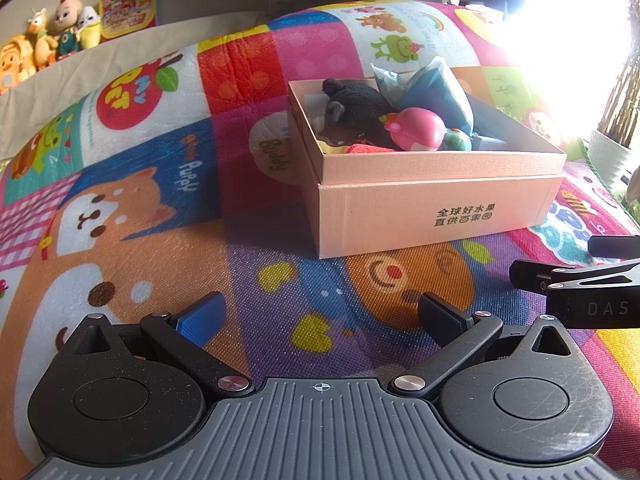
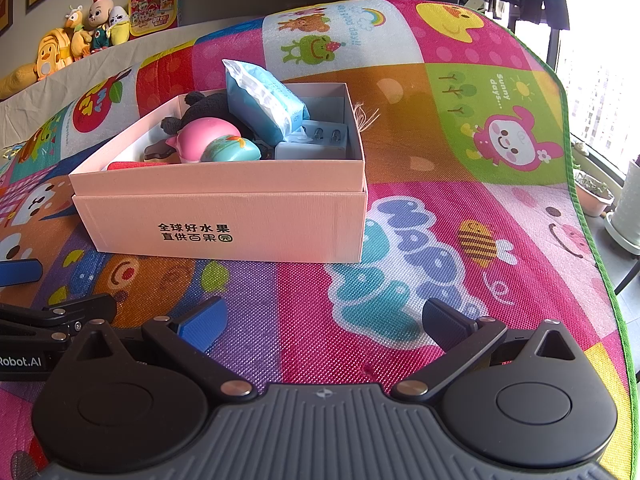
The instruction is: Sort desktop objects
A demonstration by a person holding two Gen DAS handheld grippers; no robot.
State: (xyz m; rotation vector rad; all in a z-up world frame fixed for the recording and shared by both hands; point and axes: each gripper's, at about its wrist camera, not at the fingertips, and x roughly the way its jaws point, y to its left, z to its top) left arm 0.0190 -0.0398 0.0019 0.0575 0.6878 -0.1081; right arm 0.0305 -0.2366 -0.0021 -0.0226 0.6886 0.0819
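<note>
My left tongs [image 1: 320, 316] hover low over the mat [image 1: 120, 208], fingers wide apart and holding nothing; my right tongs [image 2: 324, 320] sit just beside them, likewise spread and empty. Each pair shows at the edge of the other's view. Ahead of both, resting on the mat, stands the pink box [image 2: 224, 216], open at the top.

Box contents, left to right in the right wrist view: a red thing [image 2: 128, 165] at the near wall, a brown piece [image 2: 158, 152], a black plush [image 2: 208, 106] towards the back, a pink toy [image 2: 208, 132], a teal egg [image 2: 232, 150] touching it, a blue pouch [image 2: 260, 100] tilted up above the rim, and a white case [image 2: 316, 144] in the far right corner. In the left wrist view glare whites out the far right side.

No loose item shows on the mat around the box in either view, so I judge the gathering step done or nearly so, with both tongs drawn back from the box. The next move, as I read it, calls for a check of the mat outside these views; failing any stray, the tilted pouch may want pressing down level with the rim. Plush toys [image 2: 80, 36] line a ledge at the back left, well apart from the work.
</note>
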